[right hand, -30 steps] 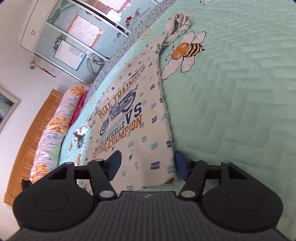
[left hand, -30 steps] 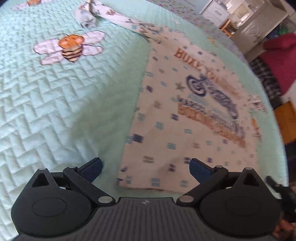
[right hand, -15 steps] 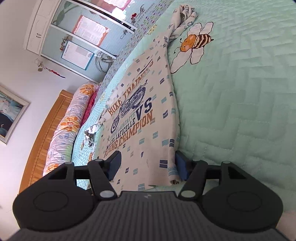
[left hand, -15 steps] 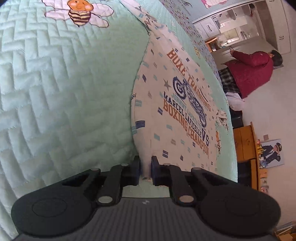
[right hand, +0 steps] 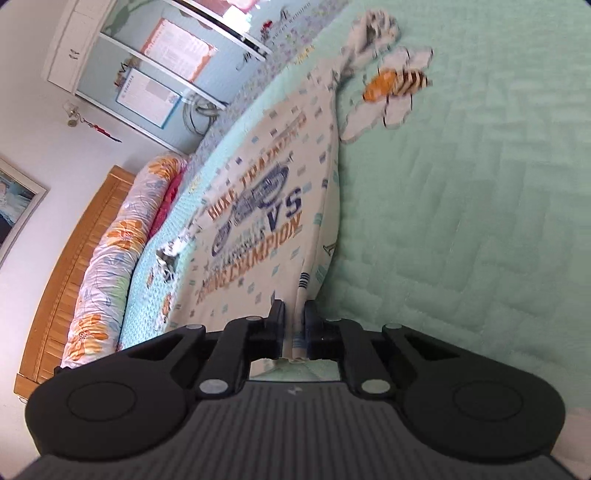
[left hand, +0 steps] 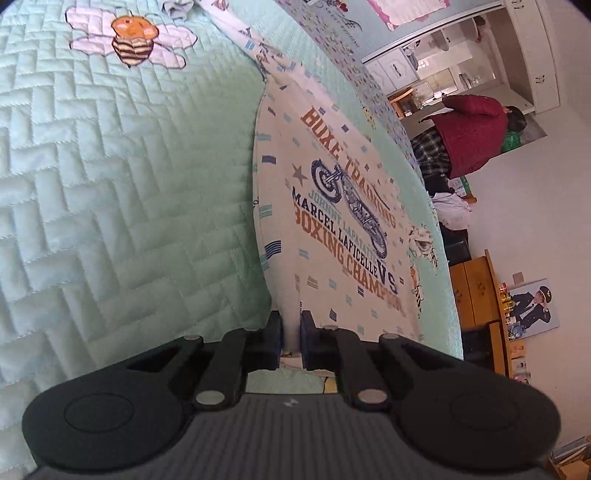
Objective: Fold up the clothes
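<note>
A cream T-shirt [left hand: 332, 206] printed with a motorbike and "BOXING CHAMPION" lies flat on a mint quilted bedspread [left hand: 129, 203]. One bunched sleeve reaches toward the far end. My left gripper [left hand: 291, 332] is shut on the shirt's near hem corner, and a thin fold of cloth stands between its pads. In the right wrist view the same shirt [right hand: 266, 206] runs away from my right gripper [right hand: 294, 328]. Its jaws are closing on the other near hem corner, and the pads press on the cloth, which is lifted slightly.
Bee patches [left hand: 131, 35] [right hand: 391, 88] decorate the bedspread [right hand: 461, 221] beside the shirt. A rolled floral duvet [right hand: 110, 251] lies along the wooden headboard [right hand: 70, 273]. A person in a red jacket [left hand: 472, 136] stands beyond the bed, near a wooden cabinet [left hand: 476, 291].
Both grippers were open around the hem corners. The left one shut on its corner first, then the right one closed on its own. The left view has swung round.
</note>
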Demonstrator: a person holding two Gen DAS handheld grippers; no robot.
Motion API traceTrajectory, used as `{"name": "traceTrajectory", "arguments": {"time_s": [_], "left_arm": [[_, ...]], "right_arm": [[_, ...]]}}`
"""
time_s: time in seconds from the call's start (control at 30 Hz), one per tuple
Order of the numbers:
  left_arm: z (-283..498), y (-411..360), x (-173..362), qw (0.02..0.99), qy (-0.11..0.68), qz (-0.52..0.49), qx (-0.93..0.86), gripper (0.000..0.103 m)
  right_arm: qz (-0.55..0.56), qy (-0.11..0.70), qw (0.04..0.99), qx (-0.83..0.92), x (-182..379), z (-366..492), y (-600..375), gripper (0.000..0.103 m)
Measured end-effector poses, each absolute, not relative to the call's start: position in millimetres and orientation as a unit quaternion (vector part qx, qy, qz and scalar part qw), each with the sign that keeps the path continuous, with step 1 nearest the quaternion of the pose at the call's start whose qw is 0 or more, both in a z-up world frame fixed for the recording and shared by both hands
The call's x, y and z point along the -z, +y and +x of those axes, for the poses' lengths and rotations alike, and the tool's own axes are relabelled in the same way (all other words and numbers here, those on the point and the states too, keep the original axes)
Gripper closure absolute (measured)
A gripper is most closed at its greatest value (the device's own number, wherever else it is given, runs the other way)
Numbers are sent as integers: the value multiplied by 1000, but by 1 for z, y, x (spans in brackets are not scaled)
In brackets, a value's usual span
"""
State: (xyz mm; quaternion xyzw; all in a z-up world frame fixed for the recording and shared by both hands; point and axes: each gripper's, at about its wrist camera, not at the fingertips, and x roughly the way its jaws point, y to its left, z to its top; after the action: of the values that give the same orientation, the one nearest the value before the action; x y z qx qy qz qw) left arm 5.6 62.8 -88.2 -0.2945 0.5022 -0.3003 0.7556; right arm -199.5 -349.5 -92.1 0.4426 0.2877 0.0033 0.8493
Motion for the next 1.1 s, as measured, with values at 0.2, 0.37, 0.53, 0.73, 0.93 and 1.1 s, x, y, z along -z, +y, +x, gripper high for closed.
{"name": "traceTrajectory", "arguments": {"time_s": [0.2,0.37,0.53,0.73,0.93,1.1], "left_arm": [[-21,70,61,777,480,-271,306,94],[-61,74,45,778,475,-244,332,89],[-48,86,70,789,506,-234,259,68],[-12,80,84,767,518,-258,278,51],[2,66,100,746,528,-293,281,46],[3,60,112,714,532,-340,303,47]], "right_arm": [[414,260,872,-5,57,-232,-354,94],[384,268,884,5,38,-263,-353,92],[407,292,862,77,62,-272,-371,73],[414,287,860,81,73,-260,-379,65],[460,304,831,72,103,-240,-385,62],[460,308,831,45,108,-227,-376,64]]}}
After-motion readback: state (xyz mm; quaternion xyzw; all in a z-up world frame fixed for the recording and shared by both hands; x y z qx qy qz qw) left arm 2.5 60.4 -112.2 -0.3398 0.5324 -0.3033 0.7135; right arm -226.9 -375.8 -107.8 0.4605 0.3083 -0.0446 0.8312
